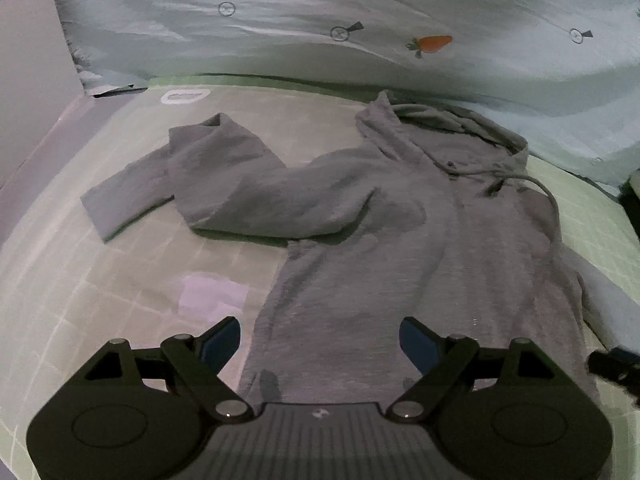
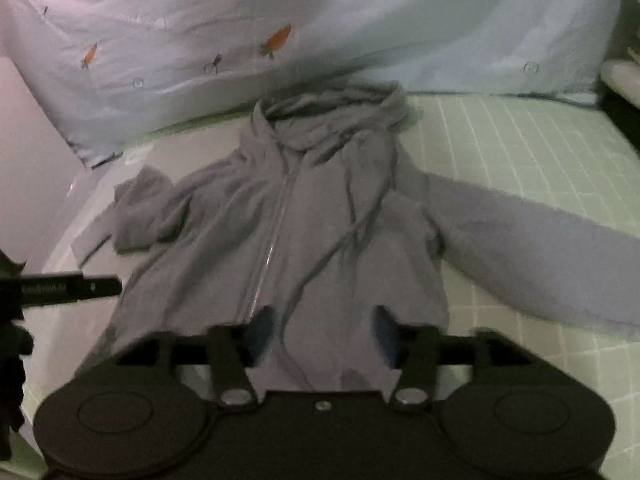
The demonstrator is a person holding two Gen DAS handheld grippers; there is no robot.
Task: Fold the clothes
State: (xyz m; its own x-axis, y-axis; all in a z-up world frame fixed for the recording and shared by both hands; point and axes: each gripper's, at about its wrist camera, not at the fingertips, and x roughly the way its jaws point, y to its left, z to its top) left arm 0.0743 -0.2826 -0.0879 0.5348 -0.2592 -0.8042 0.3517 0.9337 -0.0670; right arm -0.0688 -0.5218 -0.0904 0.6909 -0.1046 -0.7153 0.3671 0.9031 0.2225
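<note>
One grey hoodie flat, zipped, sleeves spread | both grippers' jaws apart, empty

Hoodie sleeve cut off rightward

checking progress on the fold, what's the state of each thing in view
hoodie: front up on the mat, zipped, unfolded
left sleeve: bent over on itself, crumpled
right sleeve: stretched straight out, flat
hood: bunched against the quilt
drawstring: loose across the chest
quilt: heaped behind the hoodie
left gripper: open, holding nothing
right gripper: open, holding nothing, over the hem
</note>
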